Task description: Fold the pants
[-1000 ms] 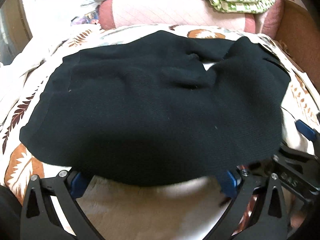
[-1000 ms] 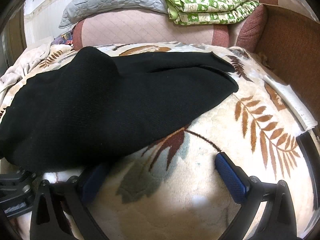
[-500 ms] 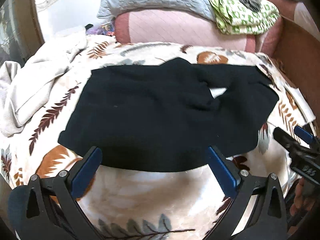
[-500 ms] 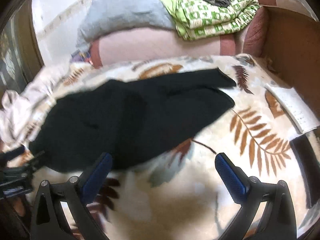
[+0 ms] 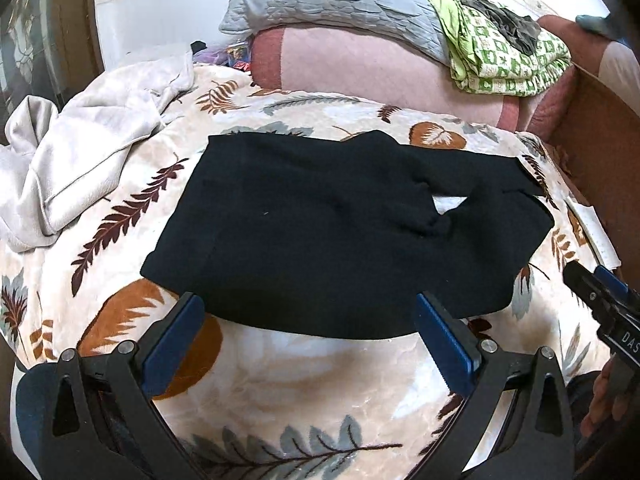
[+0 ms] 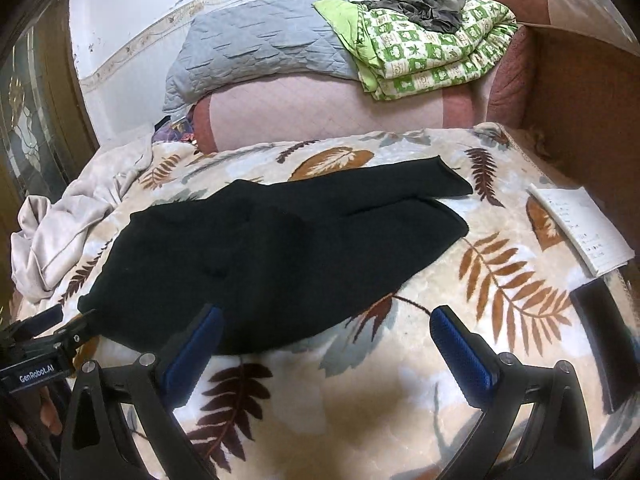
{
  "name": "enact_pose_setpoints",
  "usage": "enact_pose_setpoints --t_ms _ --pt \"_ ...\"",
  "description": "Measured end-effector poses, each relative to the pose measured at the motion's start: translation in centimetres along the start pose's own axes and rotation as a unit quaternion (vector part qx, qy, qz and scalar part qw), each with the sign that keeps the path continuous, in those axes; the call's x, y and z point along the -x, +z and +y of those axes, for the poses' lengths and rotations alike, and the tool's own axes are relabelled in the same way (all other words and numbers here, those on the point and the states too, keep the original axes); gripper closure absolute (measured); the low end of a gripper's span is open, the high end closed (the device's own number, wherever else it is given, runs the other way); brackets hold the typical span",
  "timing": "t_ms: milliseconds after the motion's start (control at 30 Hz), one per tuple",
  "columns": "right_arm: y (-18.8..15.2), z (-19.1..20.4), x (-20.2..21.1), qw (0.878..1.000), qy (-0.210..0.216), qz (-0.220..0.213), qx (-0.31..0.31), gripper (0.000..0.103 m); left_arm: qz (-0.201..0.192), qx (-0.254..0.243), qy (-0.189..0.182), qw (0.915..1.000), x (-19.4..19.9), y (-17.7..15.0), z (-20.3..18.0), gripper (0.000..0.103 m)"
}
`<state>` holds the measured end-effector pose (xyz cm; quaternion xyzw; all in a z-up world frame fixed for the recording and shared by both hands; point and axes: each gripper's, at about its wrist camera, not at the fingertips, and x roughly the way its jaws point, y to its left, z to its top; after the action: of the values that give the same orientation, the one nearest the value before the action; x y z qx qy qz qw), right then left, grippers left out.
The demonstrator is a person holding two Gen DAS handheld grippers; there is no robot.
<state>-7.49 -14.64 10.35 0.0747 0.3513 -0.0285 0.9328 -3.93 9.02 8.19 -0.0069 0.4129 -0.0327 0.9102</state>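
Note:
Black pants (image 5: 340, 232) lie folded over on the leaf-patterned blanket (image 5: 320, 380), waist toward the left, leg ends toward the right; they also show in the right wrist view (image 6: 272, 256). My left gripper (image 5: 308, 332) is open and empty, held above the pants' near edge. My right gripper (image 6: 326, 344) is open and empty, above the near edge toward the leg side. Each gripper shows at the edge of the other's view: the right gripper (image 5: 600, 292) and the left gripper (image 6: 52, 340).
A crumpled beige cloth (image 5: 80, 160) lies left of the pants. A pink bolster (image 6: 328, 112) with a grey quilt (image 6: 256, 48) and a green patterned quilt (image 6: 432, 52) is at the back. A white paper (image 6: 580, 228) and a dark flat item (image 6: 604, 336) lie right.
Both grippers have pulled back and up from the pants' near edge, which they had been over a second ago. The pants lie still on the blanket.

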Motion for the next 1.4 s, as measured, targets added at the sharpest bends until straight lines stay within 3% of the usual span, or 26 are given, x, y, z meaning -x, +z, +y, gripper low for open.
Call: enact_pose_setpoints --t_ms 133,300,433,567,767,833,933,967,1000,1033,1067,1100,1133,1267,1400 --pt "0.4 -0.6 0.1 1.0 -0.016 0.001 -0.005 0.0 0.006 0.002 0.002 1.0 -0.4 -0.2 0.8 0.0" --pt "1.0 -2.8 -0.9 0.999 -0.029 0.008 -0.023 0.0 0.033 0.048 -0.003 0.9983 -1.4 -0.8 3.0 0.0" --pt "1.1 -5.2 -4.0 0.997 -0.026 0.032 -0.058 0.0 0.045 0.084 0.01 0.9954 -2.3 -1.7 4.4 0.0" --pt "1.0 -6.9 -6.9 0.995 -0.02 0.045 -0.087 0.0 0.064 0.151 0.014 0.9864 -3.8 -2.6 6.2 0.0" --pt "1.4 -9.0 -11.6 0.986 0.006 0.066 -0.151 0.003 0.066 0.165 0.037 0.9834 -6.3 -1.9 6.9 0.0" --pt "1.8 -9.3 -12.5 0.986 0.005 0.047 -0.158 0.004 0.06 0.163 0.042 0.9839 -7.0 -1.4 6.9 0.0" --pt "3.0 -9.2 -13.9 0.988 -0.012 0.038 -0.147 0.036 0.059 0.165 0.047 0.9834 -7.8 -0.5 7.0 0.0" --pt "3.3 -9.3 -14.2 0.988 -0.02 0.036 -0.147 0.073 0.056 0.168 0.043 0.9833 -8.0 -0.3 7.1 0.0" --pt "3.6 -9.6 -14.5 0.987 -0.024 0.038 -0.156 0.095 0.055 0.172 0.041 0.9828 -8.1 0.0 7.2 0.001" --pt "3.7 -10.4 -14.4 0.983 -0.014 0.037 -0.18 0.095 0.058 0.174 0.045 0.9821 -8.2 0.1 7.3 0.012" --pt "3.7 -10.8 -13.9 0.98 -0.002 0.032 -0.198 0.096 0.059 0.168 0.063 0.982 -8.1 0.3 7.3 0.035" --pt "3.7 -11.0 -13.0 0.979 0.0 0.023 -0.201 0.096 0.058 0.16 0.074 0.9825 -7.9 0.4 7.3 0.048" --pt "3.7 -10.9 -11.7 0.981 -0.009 0.012 -0.191 0.096 0.06 0.158 0.076 0.9827 -7.8 0.4 7.4 0.071" --pt "3.1 -11.4 -6.1 0.986 -0.025 -0.022 -0.163 0.096 0.07 0.165 0.053 0.9824 -7.0 0.6 8.2 0.08" --pt "2.4 -12.6 -2.5 0.986 -0.04 -0.021 -0.161 0.096 0.063 0.153 0.049 0.9849 -5.6 0.4 8.2 0.082"
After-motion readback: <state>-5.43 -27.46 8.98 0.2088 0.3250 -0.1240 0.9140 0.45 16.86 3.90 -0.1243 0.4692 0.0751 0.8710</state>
